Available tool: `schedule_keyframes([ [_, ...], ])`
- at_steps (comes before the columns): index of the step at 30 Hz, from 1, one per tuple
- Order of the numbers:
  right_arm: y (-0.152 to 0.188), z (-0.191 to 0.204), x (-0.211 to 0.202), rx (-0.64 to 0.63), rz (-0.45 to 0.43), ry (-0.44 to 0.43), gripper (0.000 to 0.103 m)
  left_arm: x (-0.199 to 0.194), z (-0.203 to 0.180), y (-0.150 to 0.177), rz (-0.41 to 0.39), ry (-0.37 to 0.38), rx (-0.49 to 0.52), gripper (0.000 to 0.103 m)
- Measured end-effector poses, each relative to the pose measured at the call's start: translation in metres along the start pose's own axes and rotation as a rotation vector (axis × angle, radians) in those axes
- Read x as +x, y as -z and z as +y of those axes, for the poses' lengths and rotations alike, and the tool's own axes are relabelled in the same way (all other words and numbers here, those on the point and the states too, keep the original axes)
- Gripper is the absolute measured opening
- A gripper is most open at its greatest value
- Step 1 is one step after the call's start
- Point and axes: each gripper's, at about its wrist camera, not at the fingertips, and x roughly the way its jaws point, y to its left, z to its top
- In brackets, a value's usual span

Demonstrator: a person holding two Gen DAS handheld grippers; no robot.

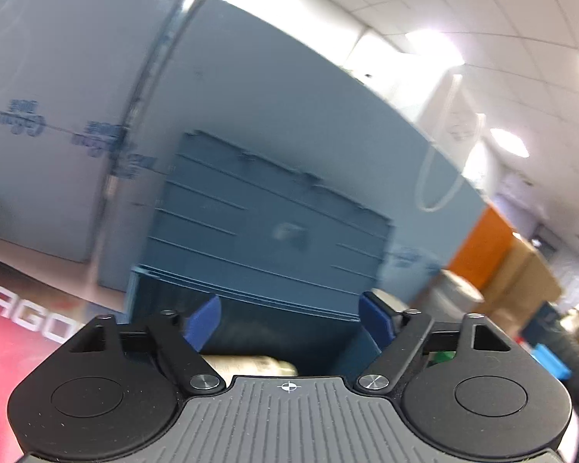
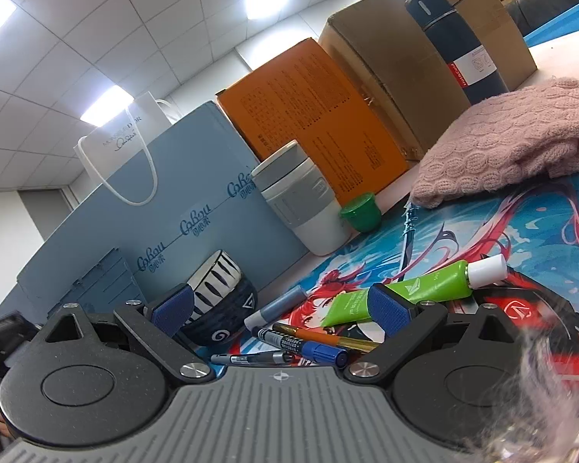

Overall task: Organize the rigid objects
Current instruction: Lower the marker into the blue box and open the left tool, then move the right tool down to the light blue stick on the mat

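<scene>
In the left wrist view my left gripper [image 1: 289, 322] is open and empty, right in front of a dark blue plastic crate [image 1: 262, 231]; a pale cylindrical object [image 1: 251, 366] lies low between the fingers, blurred. In the right wrist view my right gripper [image 2: 281, 308] is open and empty, low over the printed desk mat [image 2: 463, 231]. Between its fingers lie several markers and pens [image 2: 301, 343]. A green tube with a white cap [image 2: 417, 289] lies just beyond the right finger. A blue-and-white striped bowl [image 2: 220, 297] stands by the left finger.
A grey-banded white cup [image 2: 301, 200], a small green cup [image 2: 361, 212], a pink knitted cloth [image 2: 513, 142] and a dark blue flask [image 2: 455, 34] sit further back. Light blue [image 2: 197, 177], orange [image 2: 312, 115] and brown boxes [image 2: 397, 50] wall the far side. The crate also shows at left [image 2: 92, 289].
</scene>
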Motion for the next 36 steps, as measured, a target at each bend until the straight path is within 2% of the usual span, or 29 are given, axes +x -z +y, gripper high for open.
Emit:
schedule_keyframes([
  [1, 0.0, 0.0, 0.0, 0.0, 0.001, 0.007, 0.097, -0.001, -0.002, 0.0, 0.008, 0.015, 0.005, 0.091],
  [5, -0.001, 0.001, 0.002, -0.004, 0.021, 0.017, 0.097, -0.001, -0.012, -0.001, 0.046, 0.111, -0.001, 0.094],
  [8, -0.003, 0.011, 0.007, -0.06, 0.056, 0.046, 0.097, -0.003, -0.019, -0.001, 0.075, 0.155, 0.003, 0.096],
  [10, -0.006, 0.023, 0.014, -0.126, 0.084, 0.062, 0.097, -0.005, -0.022, -0.002, 0.073, 0.157, 0.02, 0.096],
  [15, -0.012, 0.061, 0.049, -0.417, 0.19, 0.133, 0.097, -0.014, -0.021, -0.006, 0.056, 0.177, 0.018, 0.097],
  [17, -0.009, 0.072, 0.067, -0.475, 0.219, 0.147, 0.102, -0.017, -0.019, -0.007, 0.049, 0.181, 0.01, 0.097],
  [24, 0.012, 0.082, 0.131, -0.58, 0.346, 0.191, 0.103, -0.018, -0.012, -0.012, 0.046, 0.203, -0.024, 0.098],
  [28, 0.015, 0.083, 0.154, -0.594, 0.384, 0.208, 0.103, -0.02, -0.006, -0.015, 0.038, 0.212, -0.045, 0.098],
  [34, 0.024, 0.084, 0.177, -0.748, 0.421, 0.238, 0.103, -0.02, 0.001, -0.018, 0.028, 0.201, -0.08, 0.098],
  [36, 0.023, 0.082, 0.18, -0.724, 0.429, 0.227, 0.103, -0.019, 0.002, -0.018, 0.03, 0.203, -0.086, 0.098],
])
